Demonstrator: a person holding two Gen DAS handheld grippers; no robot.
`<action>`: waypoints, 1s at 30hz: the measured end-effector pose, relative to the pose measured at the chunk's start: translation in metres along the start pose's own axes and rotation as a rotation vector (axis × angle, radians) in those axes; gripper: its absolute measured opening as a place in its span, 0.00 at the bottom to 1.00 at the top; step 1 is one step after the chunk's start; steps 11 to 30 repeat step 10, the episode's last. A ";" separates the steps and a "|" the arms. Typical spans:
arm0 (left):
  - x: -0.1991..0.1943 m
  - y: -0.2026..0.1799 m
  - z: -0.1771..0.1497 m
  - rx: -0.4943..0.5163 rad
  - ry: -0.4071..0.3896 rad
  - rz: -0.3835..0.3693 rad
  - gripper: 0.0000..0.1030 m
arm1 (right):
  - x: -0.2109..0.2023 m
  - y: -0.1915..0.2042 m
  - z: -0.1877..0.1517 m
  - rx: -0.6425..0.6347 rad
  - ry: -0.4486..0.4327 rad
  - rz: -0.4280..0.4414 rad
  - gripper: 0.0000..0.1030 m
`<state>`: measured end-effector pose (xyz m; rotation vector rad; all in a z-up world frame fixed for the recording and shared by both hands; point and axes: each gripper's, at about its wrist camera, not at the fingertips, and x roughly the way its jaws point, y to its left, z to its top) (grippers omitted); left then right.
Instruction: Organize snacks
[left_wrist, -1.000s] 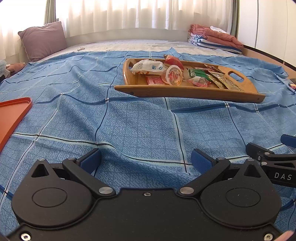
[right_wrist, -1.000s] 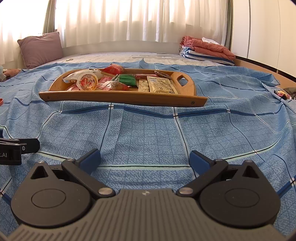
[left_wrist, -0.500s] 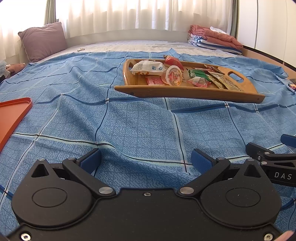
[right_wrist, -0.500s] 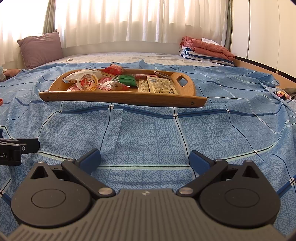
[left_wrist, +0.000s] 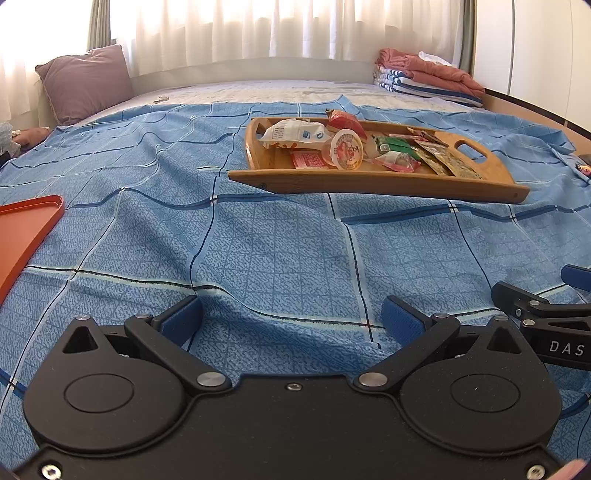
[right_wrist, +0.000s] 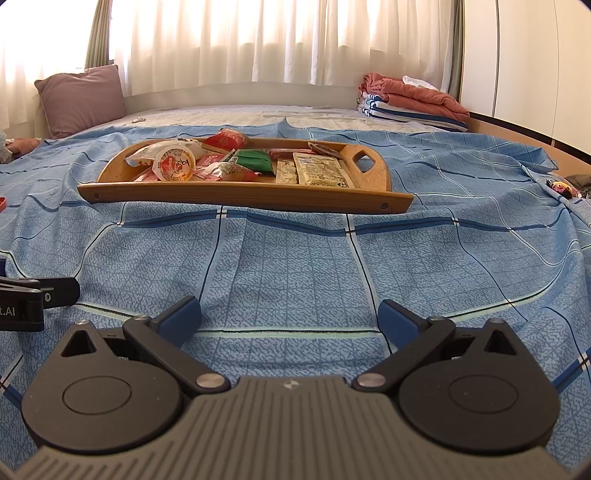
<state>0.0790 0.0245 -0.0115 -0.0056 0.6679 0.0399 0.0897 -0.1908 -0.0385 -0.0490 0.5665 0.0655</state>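
1. Both jaws spread wide, nothing between them: left gripper (left_wrist: 291, 321) and right gripper (right_wrist: 290, 319) sit low over the blue bedspread (left_wrist: 280, 254)
2. Snacks all in the wooden tray (right_wrist: 243, 197) on the bedspread, well ahead of both grippers, untouched
3. Tray contents: round sealed cup (right_wrist: 174, 165) on its side, white packet (left_wrist: 293, 133), red packet (right_wrist: 226, 140), green packet (right_wrist: 255, 161), flat tan sachets (right_wrist: 320, 170) near the handle cutout
4. Left view only: orange tray (left_wrist: 26, 229) at the left edge, on the bedspread, well apart from the wooden tray; right view catches just a sliver of it
5. Each view catches the other gripper's tip at its edge, so the two sit side by side
6. Background in both: pillow (left_wrist: 85, 81) back left, folded laundry (right_wrist: 413, 99) back right
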 end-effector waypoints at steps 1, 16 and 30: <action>0.000 0.000 0.000 0.000 0.000 0.000 1.00 | 0.000 0.000 0.000 0.000 0.000 0.000 1.00; 0.000 -0.002 -0.002 0.004 0.000 0.002 1.00 | 0.000 0.000 0.000 0.000 0.000 0.000 1.00; 0.000 -0.002 -0.002 0.004 0.000 0.002 1.00 | 0.000 0.000 0.000 0.000 0.000 0.000 1.00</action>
